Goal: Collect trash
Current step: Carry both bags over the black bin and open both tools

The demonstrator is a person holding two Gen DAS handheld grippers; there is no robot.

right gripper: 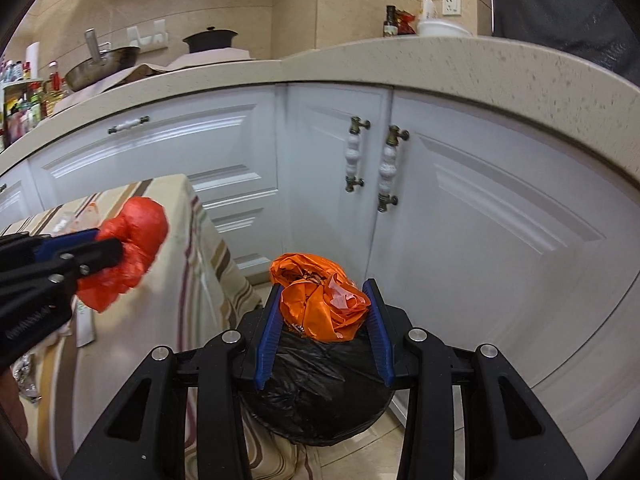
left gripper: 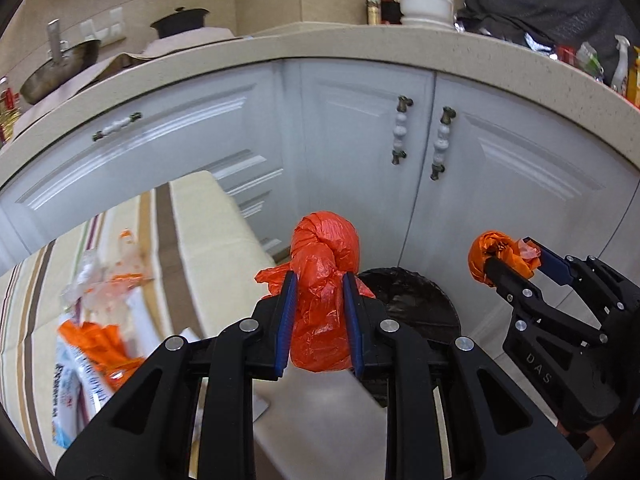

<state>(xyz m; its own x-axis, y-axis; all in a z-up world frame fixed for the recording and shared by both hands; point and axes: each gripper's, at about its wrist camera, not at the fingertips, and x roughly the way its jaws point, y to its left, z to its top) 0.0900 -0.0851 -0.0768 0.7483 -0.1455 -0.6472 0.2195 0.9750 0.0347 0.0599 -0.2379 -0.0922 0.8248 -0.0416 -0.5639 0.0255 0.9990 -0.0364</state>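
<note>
While my left hand-held gripper (left gripper: pixel 320 312) pinched the red bag (left gripper: pixel 324 280) at frame centre and my right hand-held gripper (right gripper: pixel 324 320) clamped the orange wad (right gripper: pixel 320 304) over the black-lined bin (right gripper: pixel 316 400), I feared either slippery bundle might fall outside it.

The knotted bag (left gripper: pixel 324 280) is red-orange; the crumpled bag (right gripper: pixel 320 304) is a lighter orange. The bin liner (right gripper: pixel 316 392) is black. The tablecloth (left gripper: pixel 188 216) is cream with brown and maroon stripes. The cabinet doors (right gripper: pixel 460 208) look white, perhaps bluish.
</note>
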